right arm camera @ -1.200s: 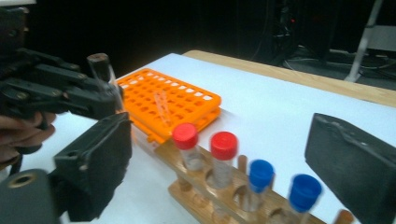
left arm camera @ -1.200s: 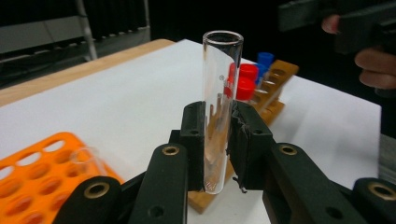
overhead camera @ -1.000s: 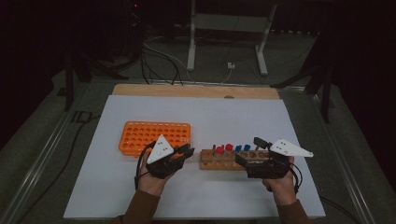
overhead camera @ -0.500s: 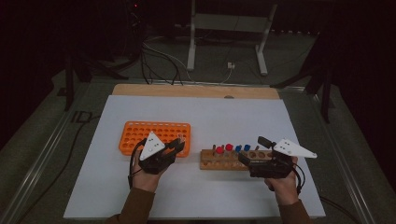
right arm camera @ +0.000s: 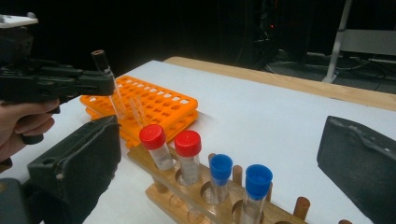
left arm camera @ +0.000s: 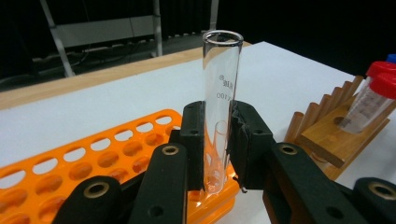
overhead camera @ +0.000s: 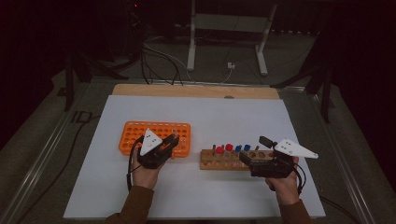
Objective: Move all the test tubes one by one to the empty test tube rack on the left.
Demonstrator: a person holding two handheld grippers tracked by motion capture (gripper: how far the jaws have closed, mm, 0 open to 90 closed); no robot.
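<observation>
White-covered desk (overhead camera: 205, 116) in a dark room — left claw (left arm camera: 217, 140) clamped on a clear glass tube (left arm camera: 220, 93), its print unreadable; right claw (right arm camera: 219, 168) apart.

Lab bench: orange tube rack (overhead camera: 156, 136), wooden rack (overhead camera: 233, 158) of capped tubes (right arm camera: 187, 156).

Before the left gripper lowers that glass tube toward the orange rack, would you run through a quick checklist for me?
1. Left gripper clamped on glass tube: ok.
2. Tube upright, open end up: ok.
3. Tube bottom over the orange rack: ok; exact hole: cannot tell.
4. A second clear tube stands in the rack close by; clearance: cannot tell.
5. Right gripper open, near the wooden rack, away from the orange rack: ok.
</observation>
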